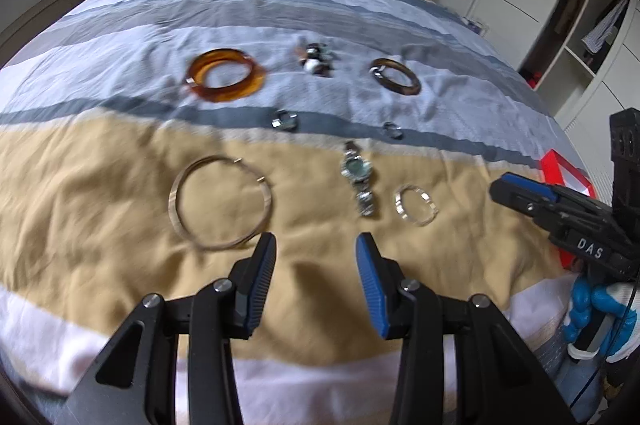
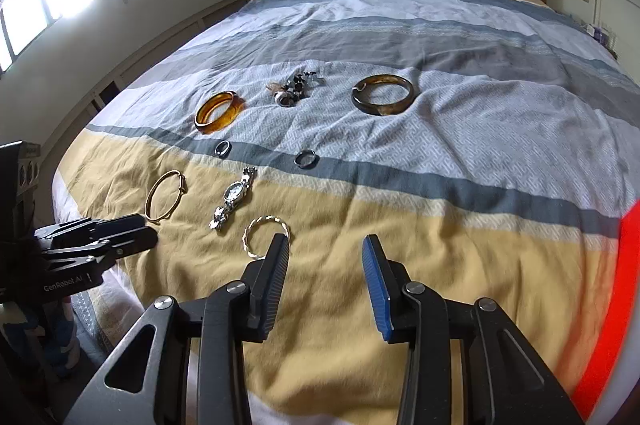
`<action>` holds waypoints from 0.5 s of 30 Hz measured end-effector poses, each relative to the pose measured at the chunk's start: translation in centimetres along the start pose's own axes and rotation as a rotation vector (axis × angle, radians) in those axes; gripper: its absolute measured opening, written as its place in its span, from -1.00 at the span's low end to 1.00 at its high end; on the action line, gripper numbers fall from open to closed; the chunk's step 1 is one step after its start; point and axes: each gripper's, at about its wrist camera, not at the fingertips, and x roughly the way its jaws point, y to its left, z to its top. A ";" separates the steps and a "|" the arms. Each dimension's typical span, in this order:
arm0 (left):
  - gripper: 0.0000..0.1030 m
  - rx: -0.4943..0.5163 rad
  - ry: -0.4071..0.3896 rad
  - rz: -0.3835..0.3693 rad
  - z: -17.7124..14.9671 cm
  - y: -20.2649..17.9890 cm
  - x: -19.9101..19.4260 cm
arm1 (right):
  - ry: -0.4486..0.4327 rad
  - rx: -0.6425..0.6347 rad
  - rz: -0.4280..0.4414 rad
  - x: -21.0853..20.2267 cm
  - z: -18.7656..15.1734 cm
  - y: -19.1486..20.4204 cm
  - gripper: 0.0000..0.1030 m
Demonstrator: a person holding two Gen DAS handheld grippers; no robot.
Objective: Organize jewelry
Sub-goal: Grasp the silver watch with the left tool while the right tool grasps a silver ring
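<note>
Hovering above the near edge of the bed (image 2: 460, 129), both grippers are empty, so the sorting looks to be at its very start, with nothing picked yet. The left gripper (image 1: 316, 245) has its fingers spread wide, and so does the right gripper (image 2: 326, 245).

The jewelry lies scattered on the striped cover: an amber bangle (image 1: 227, 75), a beaded cluster (image 1: 316, 59) and a dark bangle (image 1: 395, 76) farthest off; 2 small rings (image 1: 285, 121) (image 1: 393, 130) on the grey stripe; a thin gold hoop (image 1: 221, 203), a watch (image 1: 358, 177) and a twisted bracelet (image 2: 266, 231) nearest. A red box (image 1: 568, 177) sits at the right edge, probably the destination.

Next, I judge, the right gripper drops onto the twisted bracelet just beside its left finger, pinching 1 side of the band against soft cloth.
</note>
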 end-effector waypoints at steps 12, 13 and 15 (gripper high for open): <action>-0.25 0.017 0.014 -0.059 3.4 -1.7 4.3 | -0.009 -0.042 0.063 2.6 1.5 -0.4 -0.32; -0.25 0.020 0.018 -0.062 3.6 -1.9 4.6 | -0.009 -0.051 0.072 3.0 1.7 -0.3 -0.32; -0.25 0.025 0.029 -0.057 3.8 -2.1 5.4 | -0.008 -0.061 0.082 3.5 1.9 -0.1 -0.32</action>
